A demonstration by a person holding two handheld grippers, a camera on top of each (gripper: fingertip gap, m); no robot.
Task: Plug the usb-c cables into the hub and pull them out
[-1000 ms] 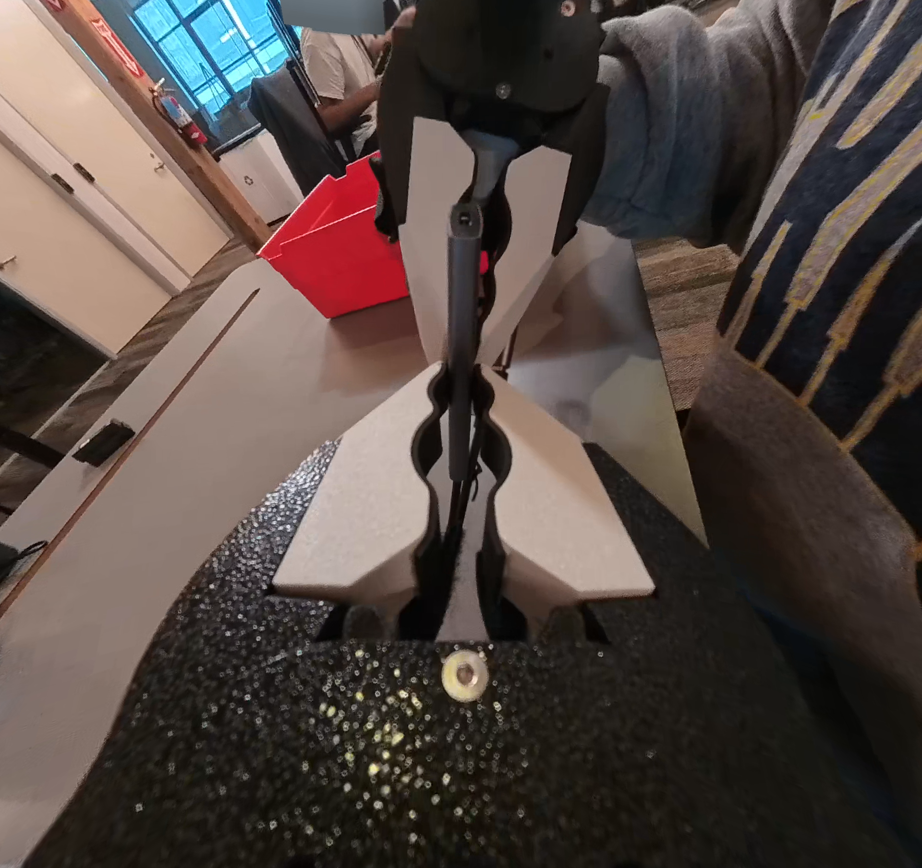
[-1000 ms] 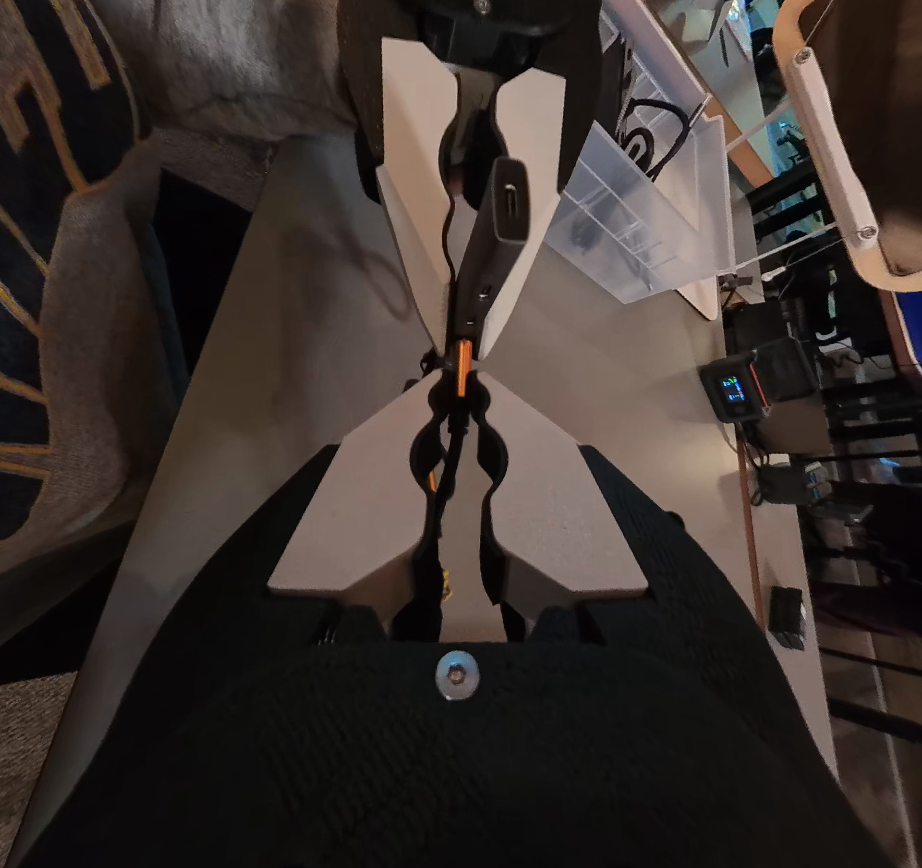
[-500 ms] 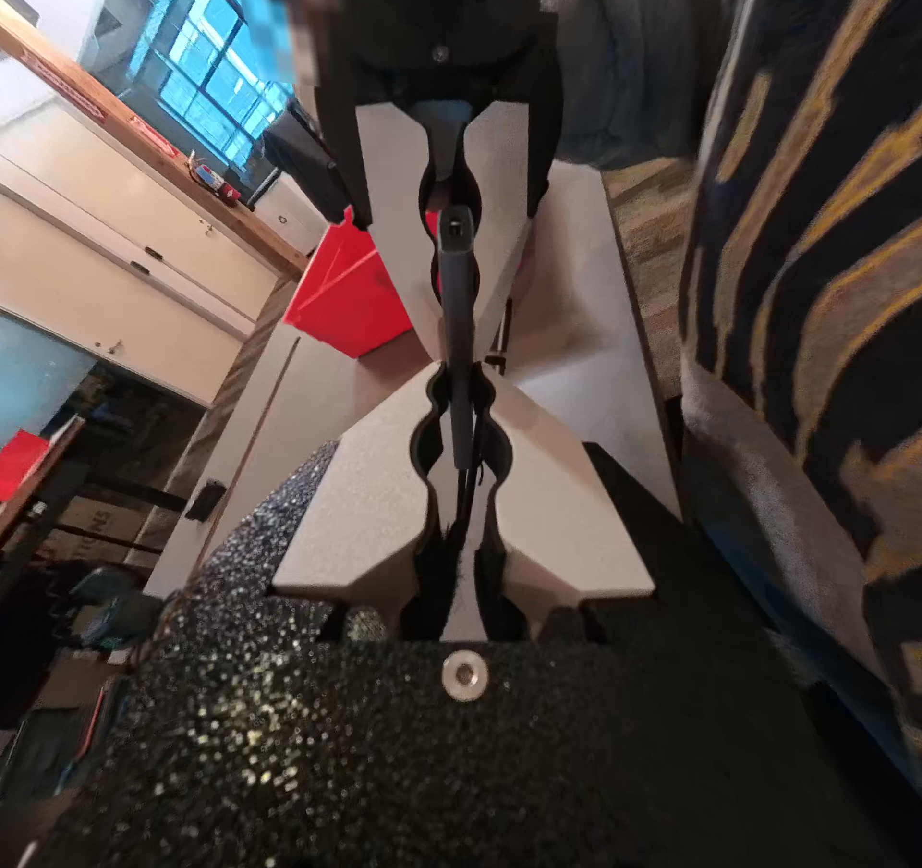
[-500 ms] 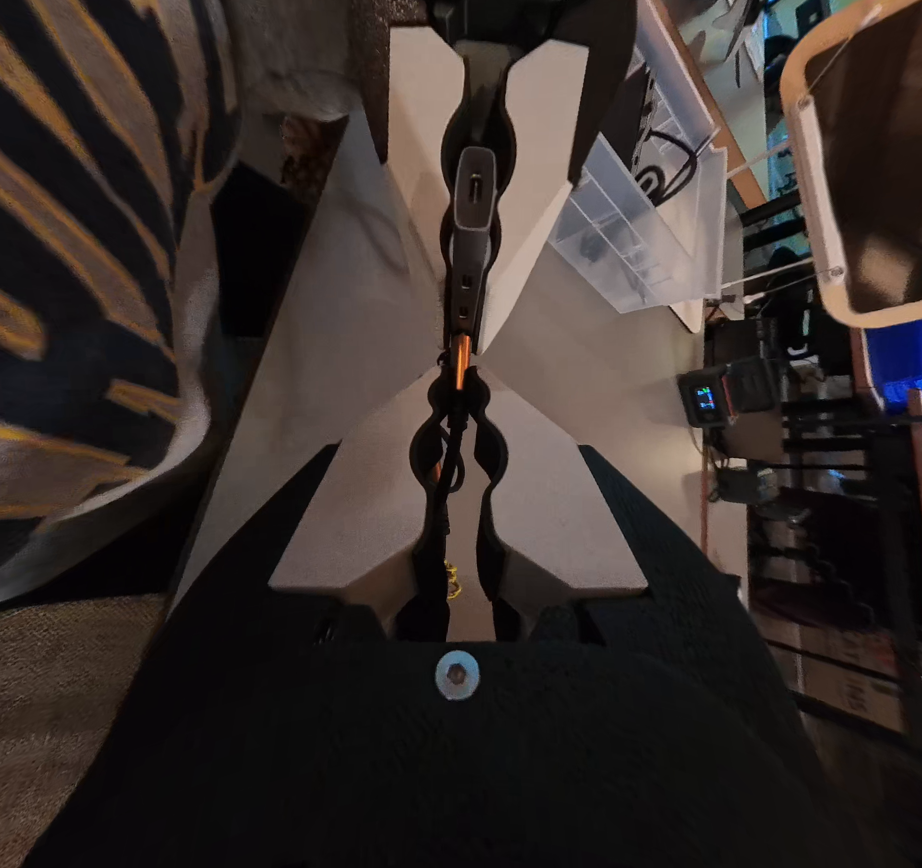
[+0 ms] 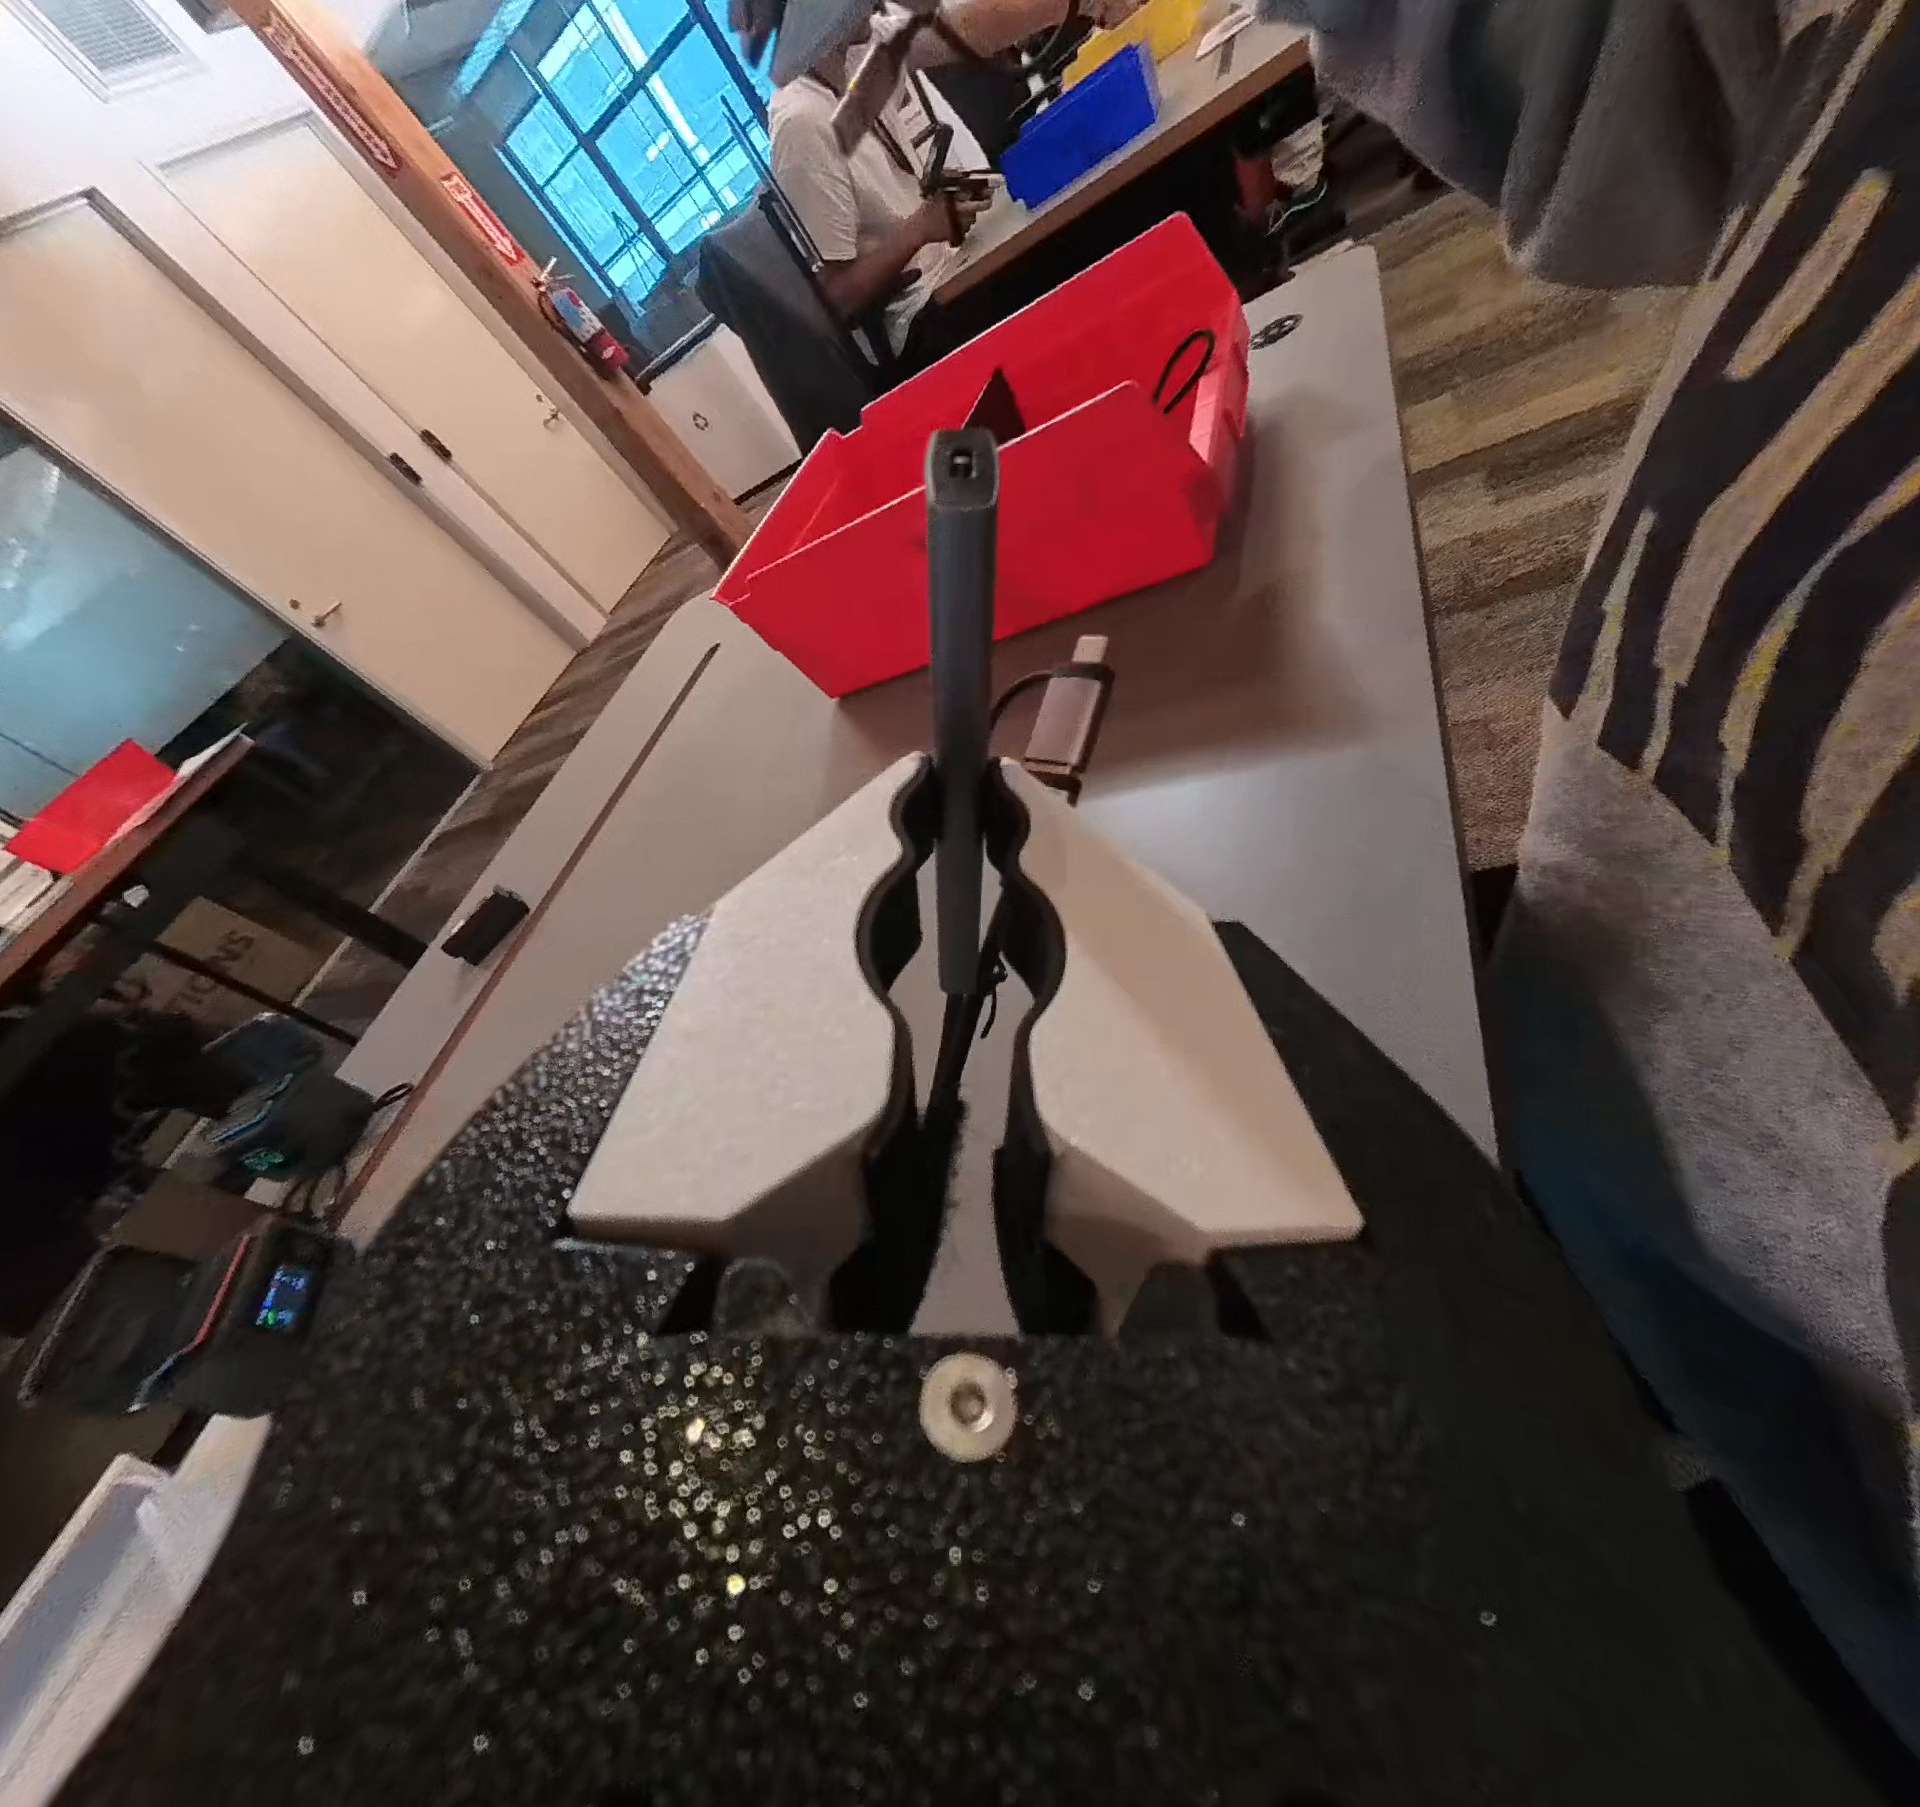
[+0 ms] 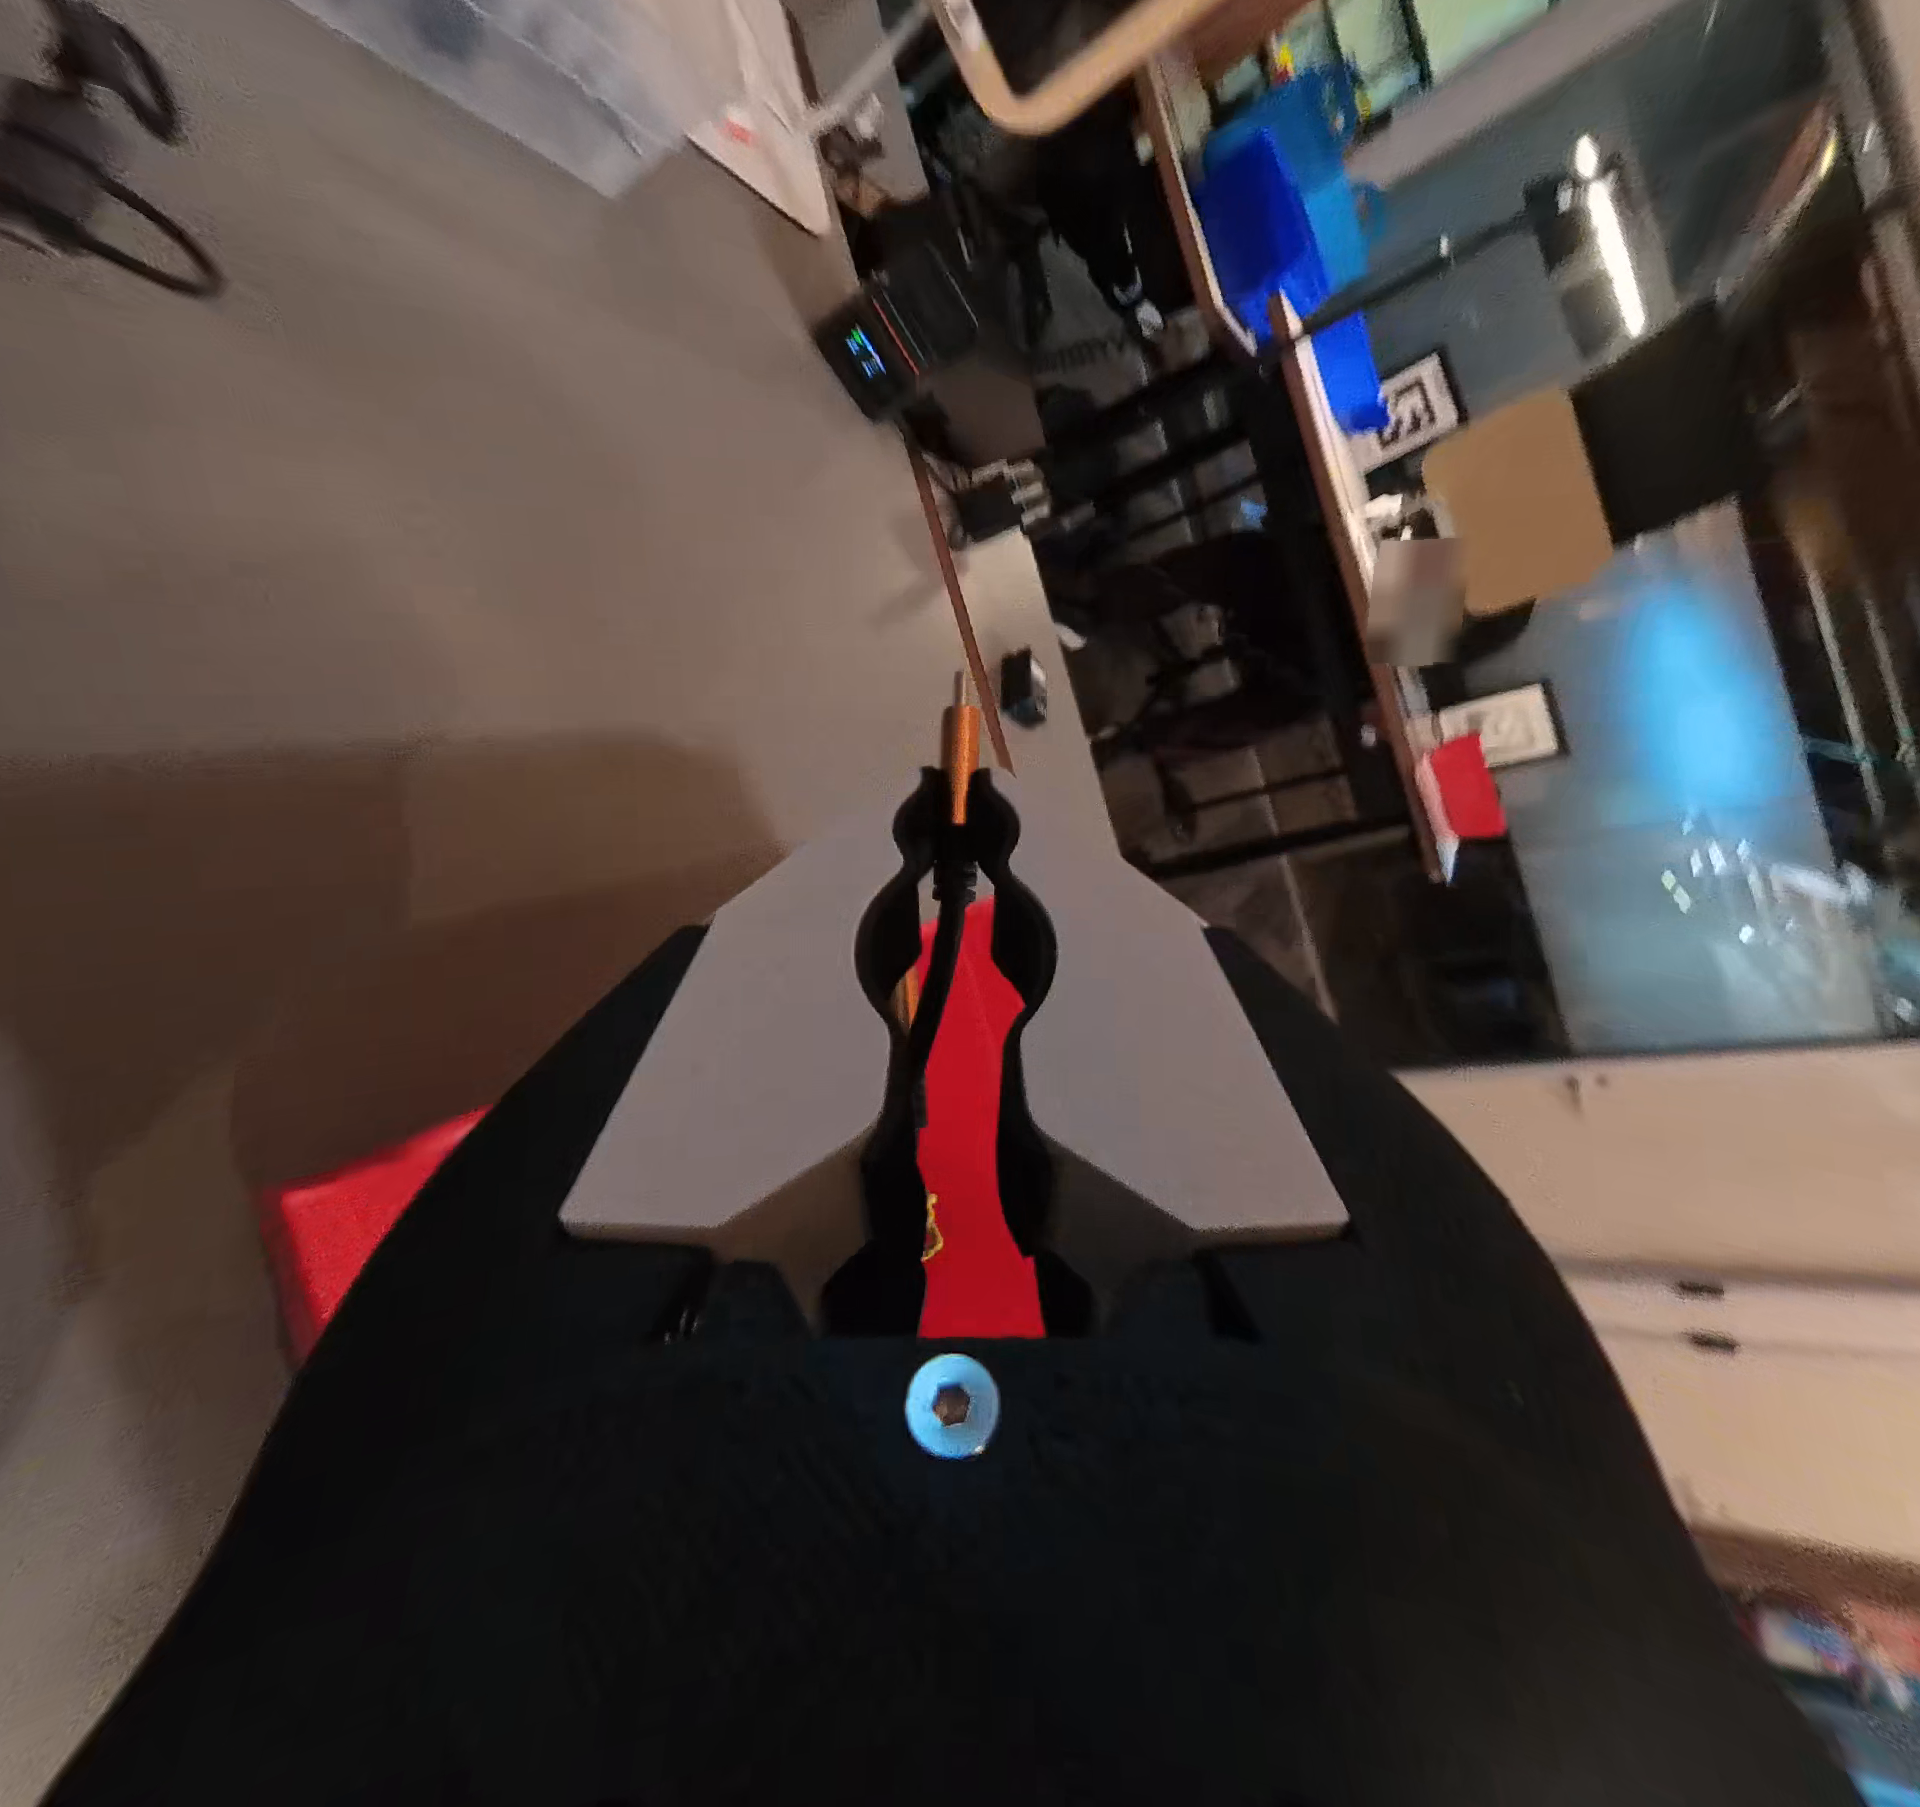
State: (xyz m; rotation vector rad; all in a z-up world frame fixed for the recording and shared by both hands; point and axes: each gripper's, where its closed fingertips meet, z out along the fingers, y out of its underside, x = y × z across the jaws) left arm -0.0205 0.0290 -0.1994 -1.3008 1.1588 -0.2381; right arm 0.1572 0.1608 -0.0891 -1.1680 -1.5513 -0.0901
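In the left wrist view my left gripper (image 5: 961,783) is shut on the slim grey hub (image 5: 961,656). The hub stands edge-on above the grey table (image 5: 1288,718), with an open port at its far end. A grey plug (image 5: 1070,718) on a black lead hangs just behind my fingers. In the blurred right wrist view my right gripper (image 6: 958,812) is shut on the orange usb-c cable plug (image 6: 962,749). The plug's metal tip is bare and points away over the table (image 6: 468,531). Its black cable runs back between my fingers. Neither view shows the other gripper.
A red bin (image 5: 1018,531) stands on the table beyond the hub and shows under my right gripper (image 6: 353,1227). A clear plastic box (image 6: 499,12) and a loose black cable (image 6: 94,178) lie farther off. A person's patterned sleeve (image 5: 1766,614) fills the right side. Across from one pair of fingers to the other is roughly 25 cm.
The orange plug has come out of the hub. The right gripper has swung away with it and has left the left view. The hub stays in the left gripper.
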